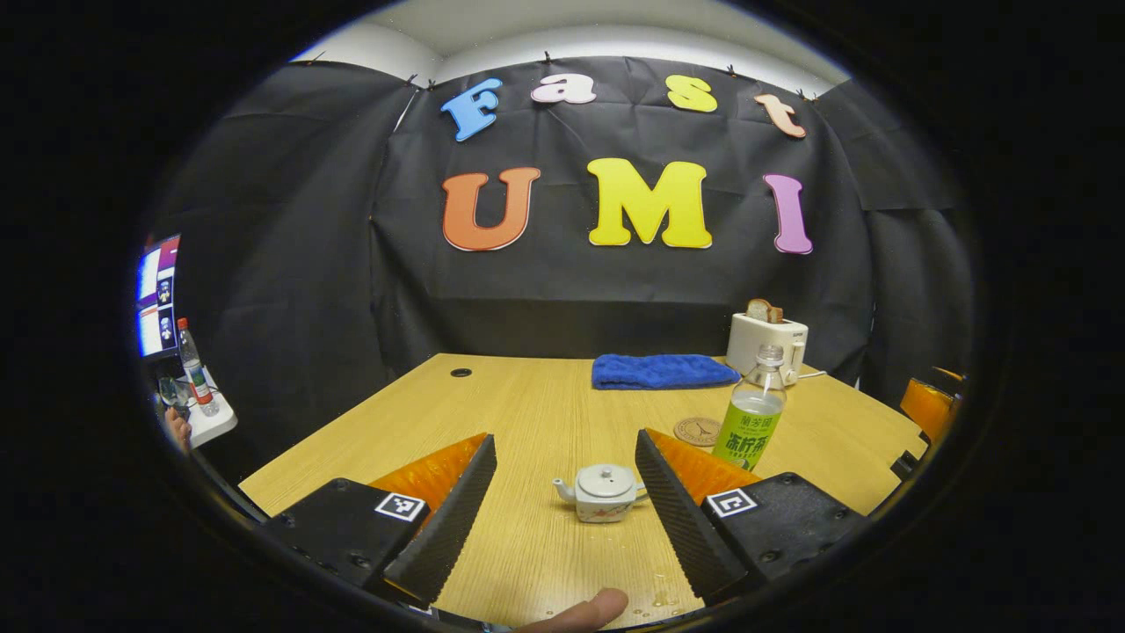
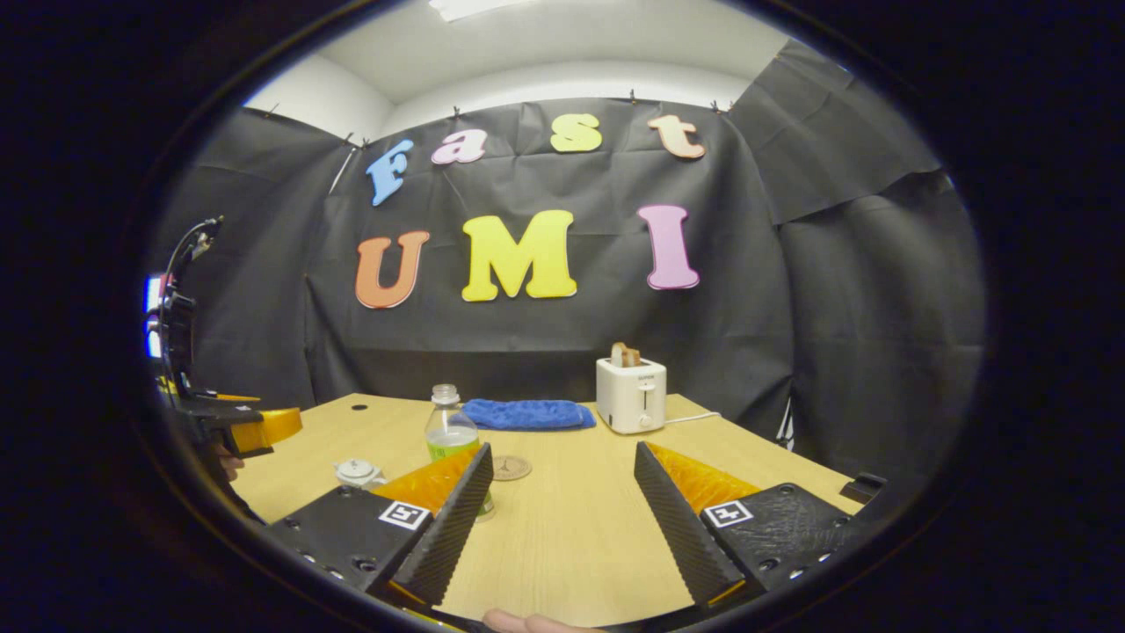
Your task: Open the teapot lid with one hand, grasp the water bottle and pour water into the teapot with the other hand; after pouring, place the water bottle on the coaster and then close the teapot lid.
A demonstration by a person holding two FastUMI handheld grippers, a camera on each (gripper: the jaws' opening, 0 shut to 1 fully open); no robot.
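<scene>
A small white teapot (image 1: 604, 493) with its lid on stands on the wooden table (image 1: 545, 413), between and just beyond the fingers of my left gripper (image 1: 565, 440), which is open and empty. Behind it to the right stands an uncapped water bottle (image 1: 751, 418) with a green label. A round brown coaster (image 1: 697, 431) lies left of the bottle. In the right gripper view, the bottle (image 2: 450, 431) rises behind my left finger, the teapot (image 2: 357, 473) sits further left, and the coaster (image 2: 511, 468) lies ahead. My right gripper (image 2: 564, 448) is open and holds nothing.
A folded blue towel (image 1: 661, 371) lies at the table's back, with a white toaster (image 1: 766, 343) holding bread beside it. Water drops (image 1: 659, 598) dot the near edge. A screen (image 1: 158, 294) and another bottle (image 1: 195, 374) stand off the table at left. The other gripper (image 2: 220, 418) appears at far left.
</scene>
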